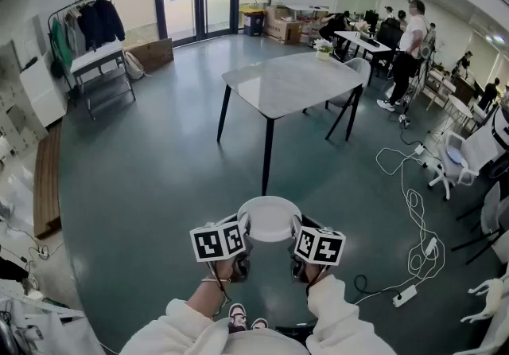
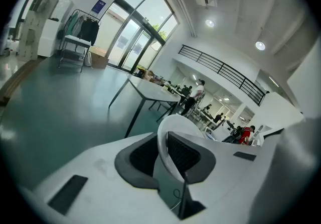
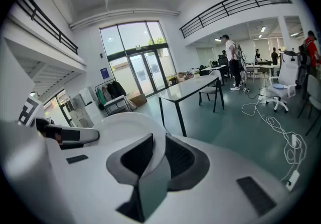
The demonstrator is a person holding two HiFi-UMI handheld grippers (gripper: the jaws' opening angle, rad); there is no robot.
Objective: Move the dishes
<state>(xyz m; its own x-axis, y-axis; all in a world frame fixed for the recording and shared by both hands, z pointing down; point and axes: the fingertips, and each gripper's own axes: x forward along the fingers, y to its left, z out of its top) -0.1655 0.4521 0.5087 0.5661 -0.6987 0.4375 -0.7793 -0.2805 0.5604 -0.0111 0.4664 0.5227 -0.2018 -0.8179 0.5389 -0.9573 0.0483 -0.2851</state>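
A round white plate (image 1: 270,218) is held in the air between both grippers, in front of the person's body. My left gripper (image 1: 243,228) is shut on the plate's left rim (image 2: 168,132), which stands edge-on between its dark pads. My right gripper (image 1: 296,230) is shut on the right rim, and the plate (image 3: 128,127) spreads out to the left in the right gripper view. The plate is level and carries nothing.
A grey table (image 1: 290,81) with black legs stands a few steps ahead. A chair (image 1: 356,75) sits at its far side. White cables and a power strip (image 1: 404,294) lie on the green floor to the right. A person (image 1: 407,47) stands at the back right. A clothes rack (image 1: 83,27) is far left.
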